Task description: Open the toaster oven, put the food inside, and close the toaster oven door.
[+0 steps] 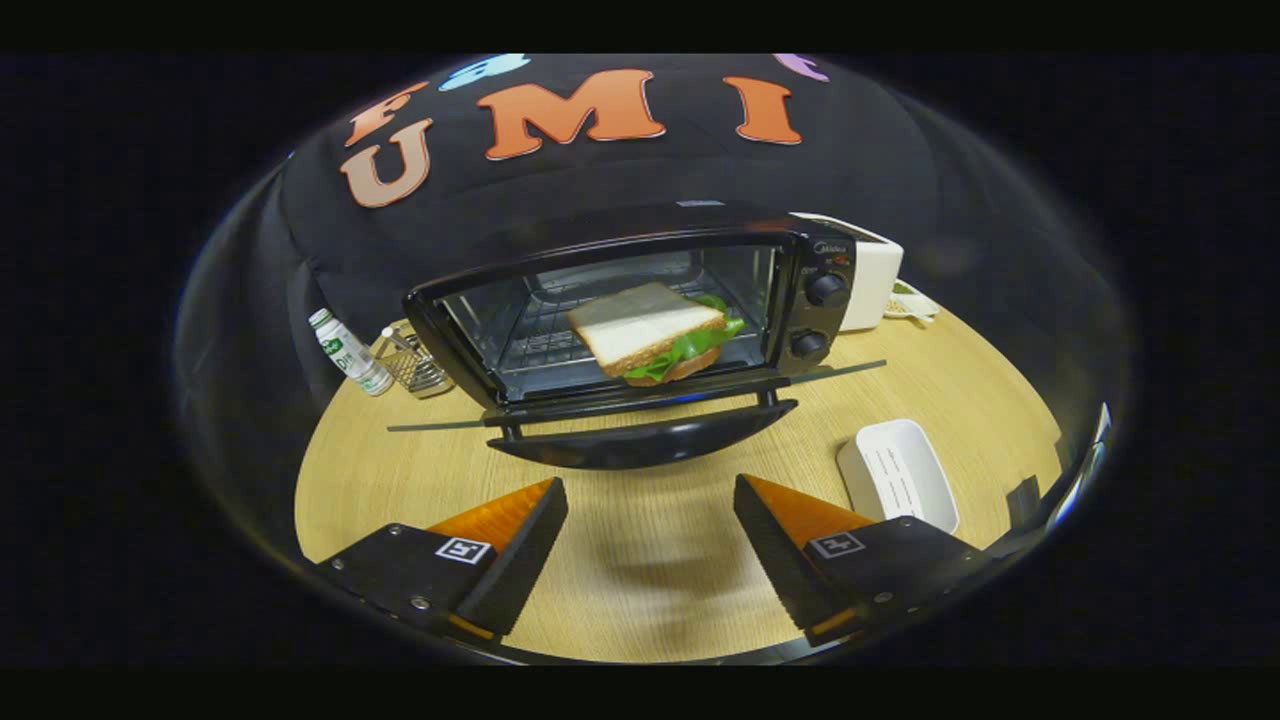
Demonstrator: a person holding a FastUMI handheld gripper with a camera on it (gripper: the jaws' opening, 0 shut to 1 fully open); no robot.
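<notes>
The sandwich point(655, 340), white bread over green lettuce, lies on the wire rack point(540, 345) inside the oven point(640, 310), a little right of the centre of the frame and tilted so one corner points toward the opening. The oven sits mid-frame with its door point(640, 440) dropped fully down, the handle edge facing the claw and the glass lying nearly flat above the surface point(640, 540). Two knobs point(826, 290) sit one above the other on the oven's right panel. By the look of it, opening and loading are done; what is left is to lift the door and shut it. The claw point(650, 545) is in the lower centre of the frame, its fingers spread wide apart with nothing between them, hanging short of the door's front edge and not touching it. Closing will likely mean getting under or against that front edge and swinging it up. Further out, a white tray point(898, 475) rests on the surface at lower right, just beyond the right finger. A white box point(870, 285) stands just beside the oven's right side. At the left are a small bottle point(350, 355) and a wire basket point(415, 365), both near the oven's left corner.
</notes>
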